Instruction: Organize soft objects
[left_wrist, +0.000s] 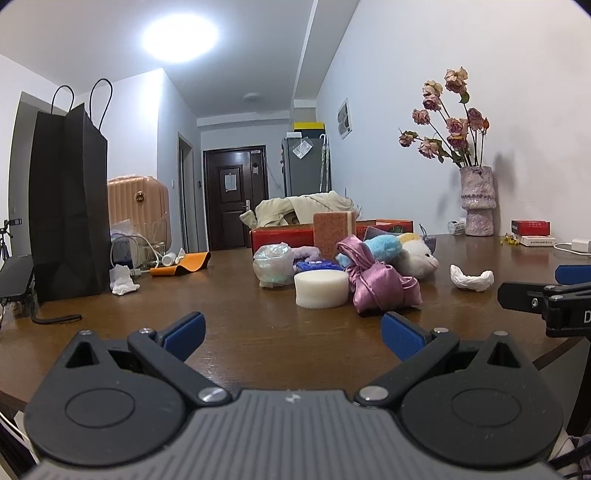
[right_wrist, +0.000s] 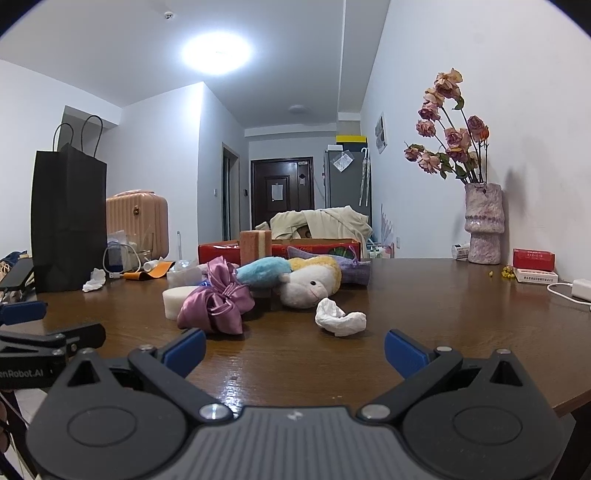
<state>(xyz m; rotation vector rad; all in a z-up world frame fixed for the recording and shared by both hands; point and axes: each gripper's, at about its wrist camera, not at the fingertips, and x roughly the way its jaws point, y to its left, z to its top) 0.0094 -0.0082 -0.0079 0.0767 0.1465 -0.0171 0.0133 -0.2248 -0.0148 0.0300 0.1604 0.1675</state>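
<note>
Both my jaws wide open, empty, low over the table (left_wrist: 258, 332) edge. Soft pile sits mid-frame: white sponge (left_wrist: 321, 289), satin pouch (left_wrist: 380, 288) touching it, plush toy (right_wrist: 310, 282) behind. Crumpled tissue (right_wrist: 340, 317) lies apart, right of centre. Risks: pouch is slick, could slip; pinching the sponge may drag the pouch along; red box (left_wrist: 284, 234) behind blocks overshoot.

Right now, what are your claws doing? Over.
Left claw open, empty. Right claw open, empty. Soft pile untouched: pink satin pouch, plush toy, white sponge. Crumpled tissue nearest right claw.
</note>
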